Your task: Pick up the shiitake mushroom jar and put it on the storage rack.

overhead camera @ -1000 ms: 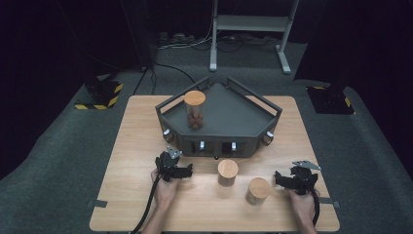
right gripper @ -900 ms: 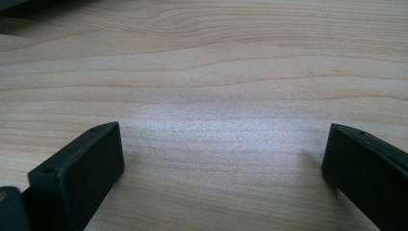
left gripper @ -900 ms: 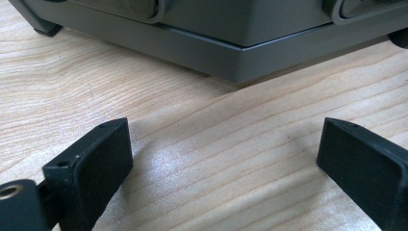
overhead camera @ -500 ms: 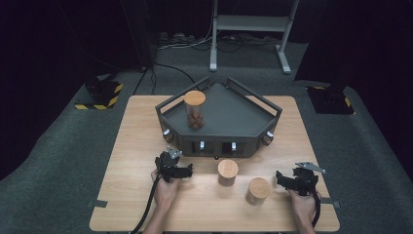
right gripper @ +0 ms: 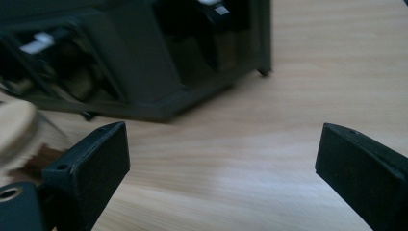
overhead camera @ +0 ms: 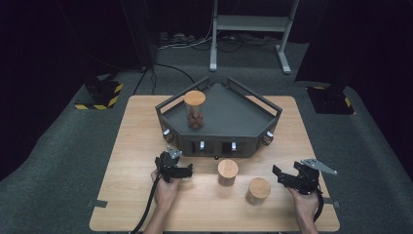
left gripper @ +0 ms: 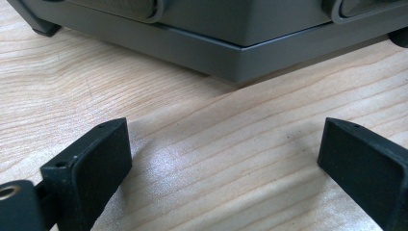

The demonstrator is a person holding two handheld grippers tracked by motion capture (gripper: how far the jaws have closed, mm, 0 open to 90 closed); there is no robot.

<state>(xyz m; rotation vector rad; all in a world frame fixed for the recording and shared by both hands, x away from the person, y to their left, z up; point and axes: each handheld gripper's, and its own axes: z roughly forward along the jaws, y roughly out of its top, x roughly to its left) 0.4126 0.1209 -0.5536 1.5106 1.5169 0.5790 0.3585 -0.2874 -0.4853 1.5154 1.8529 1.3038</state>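
Claw on the left (overhead camera: pixel 189 170) rests low over the bench (overhead camera: pixel 131 146), its jaws spread wide with nothing but bare wood grain between them in the left gripper view. It points toward the front edge of the grey tray (overhead camera: pixel 243 114), just short of it, which reads as a waiting post: near enough to steady or receive something, out of the way of the other hand.

On the tray's left part stands a clear jar with a wooden lid (overhead camera: pixel 195 108), upright, with small brown pieces in its bottom. It looks already set in place, which suggests the other jars are meant to follow.

Next comes the middle jar (overhead camera: pixel 227 171), upright on the bench just in front of the tray, free of either claw. To its right and a little nearer the person is the near jar (overhead camera: pixel 258 190), also upright and untouched.

Farthest right, the right claw (overhead camera: pixel 278 174) is held above the bench with its tips aimed left toward the near jar. Its jaws have just been closing a little, yet they stand wide apart and hold nothing; the right gripper view shows only wood between them, with a blurred wooden lid (right gripper: pixel 14 130) at the left edge. That jar seems the likely next pick.
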